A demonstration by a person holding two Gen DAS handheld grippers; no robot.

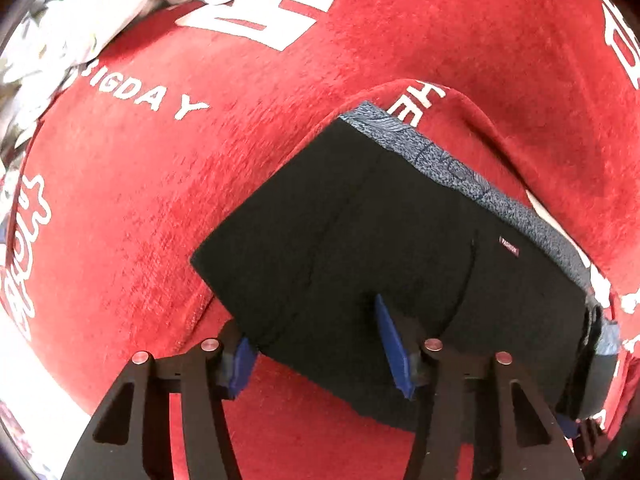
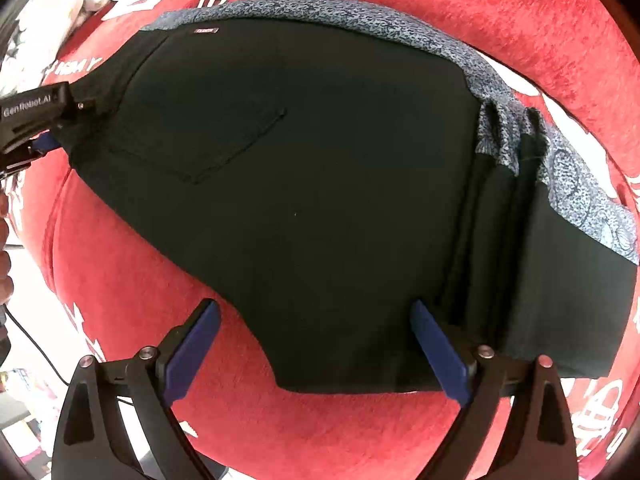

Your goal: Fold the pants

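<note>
The black pants (image 1: 360, 248) lie folded into a compact stack on a red blanket (image 1: 132, 208), with a blue-grey patterned lining along the far edge. My left gripper (image 1: 320, 356) is open, its blue pads (image 1: 392, 344) straddling the near edge of the stack. In the right wrist view the pants (image 2: 320, 168) fill the middle, a back pocket facing up and folded layers at the right. My right gripper (image 2: 316, 356) is open at the near hem. The left gripper (image 2: 36, 120) shows at the pants' left edge.
The red blanket (image 2: 520, 20) has white lettering and covers the whole surface. White patterned fabric (image 1: 52, 32) is bunched at the far left. A black cable (image 2: 36, 352) and clutter lie beyond the blanket's left edge.
</note>
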